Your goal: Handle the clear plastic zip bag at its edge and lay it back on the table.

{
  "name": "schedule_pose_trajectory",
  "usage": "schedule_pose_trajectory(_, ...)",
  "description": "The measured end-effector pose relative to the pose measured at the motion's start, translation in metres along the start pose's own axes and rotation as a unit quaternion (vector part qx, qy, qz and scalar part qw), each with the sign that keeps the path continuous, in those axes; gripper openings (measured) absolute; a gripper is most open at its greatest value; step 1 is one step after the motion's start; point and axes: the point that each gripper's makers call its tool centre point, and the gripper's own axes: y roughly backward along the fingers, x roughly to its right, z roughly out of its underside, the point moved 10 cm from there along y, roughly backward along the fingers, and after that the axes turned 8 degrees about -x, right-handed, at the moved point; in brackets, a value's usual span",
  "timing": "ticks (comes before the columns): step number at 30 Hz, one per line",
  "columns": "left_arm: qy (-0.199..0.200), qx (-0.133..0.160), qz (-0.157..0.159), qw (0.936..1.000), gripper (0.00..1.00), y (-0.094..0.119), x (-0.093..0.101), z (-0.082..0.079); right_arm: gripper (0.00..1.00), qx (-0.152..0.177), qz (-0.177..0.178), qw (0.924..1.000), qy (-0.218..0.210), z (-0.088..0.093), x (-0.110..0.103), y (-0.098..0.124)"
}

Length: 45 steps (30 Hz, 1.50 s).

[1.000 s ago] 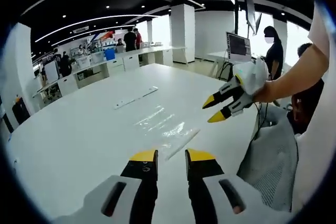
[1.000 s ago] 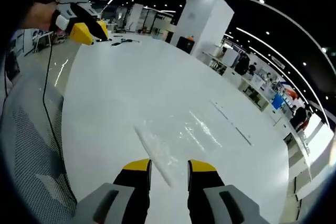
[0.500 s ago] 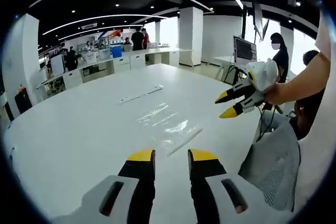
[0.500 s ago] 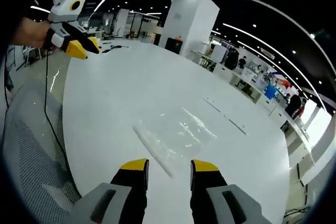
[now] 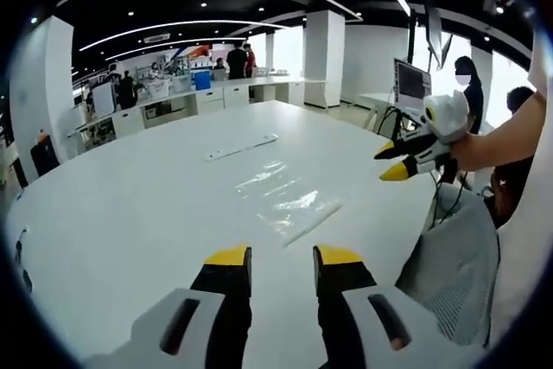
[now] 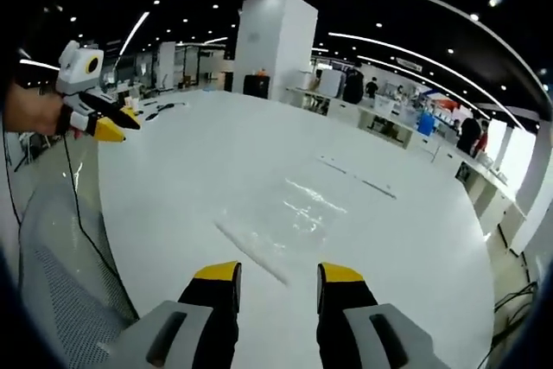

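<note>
Big white table (image 5: pixel 130 205) spreading wide under both views. Clear plastic zip bag (image 5: pixel 285 200) lying flat near the table's near edge, zip strip toward the grippers, touched by nothing. Pulling back and rising over the last second, both tools, with the bag looking farther off now. Left gripper (image 5: pixel 282 257) parted, gripping nothing; right gripper (image 6: pixel 277 273) equally agape and bare. Looking like the lay-down already done, or no pickup begun yet.
</note>
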Motion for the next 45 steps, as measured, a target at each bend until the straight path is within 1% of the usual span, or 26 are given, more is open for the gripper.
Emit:
schedule_pose_trajectory(2, 0.003, -0.001, 0.0, 1.0, 0.27, 0.0, 0.0, 0.002, 0.33, 0.003, -0.001, 0.9997, -0.023, 0.003, 0.001, 0.003)
schedule_pose_trajectory(5, 0.008, -0.002, -0.001, 1.0, 0.27, -0.002, 0.0, 0.005, 0.33, 0.003, 0.005, 0.9997, -0.024, 0.006, -0.003, 0.007)
schedule_pose_trajectory(11, 0.014, -0.002, -0.004, 0.9999, 0.28, -0.001, -0.002, 0.01, 0.33, 0.003, 0.001, 0.9993, -0.038, 0.014, -0.01, 0.012)
schedule_pose_trajectory(22, 0.023, 0.0, -0.011, 0.9997, 0.31, 0.005, -0.003, 0.016, 0.34, 0.006, 0.005, 0.9986, -0.052, 0.015, -0.021, 0.02)
schedule_pose_trajectory(28, 0.028, -0.008, -0.014, 0.9995, 0.34, 0.007, -0.002, 0.022, 0.35, 0.0, -0.002, 0.9963, -0.086, 0.016, -0.032, 0.022)
schedule_pose_trajectory(31, 0.035, -0.01, -0.013, 0.9993, 0.35, 0.009, -0.001, 0.024, 0.36, -0.004, -0.002, 0.9954, -0.096, 0.017, -0.035, 0.024)
schedule_pose_trajectory(34, 0.038, -0.012, -0.011, 0.9991, 0.38, 0.01, 0.0, 0.027, 0.36, -0.004, -0.01, 0.9946, -0.104, 0.019, -0.04, 0.025)
schedule_pose_trajectory(35, 0.04, -0.012, -0.009, 0.9991, 0.38, 0.011, -0.001, 0.029, 0.37, -0.002, -0.012, 0.9943, -0.106, 0.019, -0.042, 0.026)
schedule_pose_trajectory(37, 0.045, -0.011, -0.006, 0.9989, 0.4, 0.012, -0.001, 0.031, 0.38, 0.012, -0.018, 0.9922, -0.123, 0.017, -0.045, 0.029)
schedule_pose_trajectory(40, 0.056, -0.002, -0.004, 0.9984, 0.41, 0.014, -0.002, 0.034, 0.39, 0.018, -0.023, 0.9915, -0.127, 0.017, -0.048, 0.031)
schedule_pose_trajectory(45, 0.065, 0.001, -0.002, 0.9979, 0.43, 0.015, -0.003, 0.04, 0.4, 0.04, -0.028, 0.988, -0.146, 0.018, -0.053, 0.033)
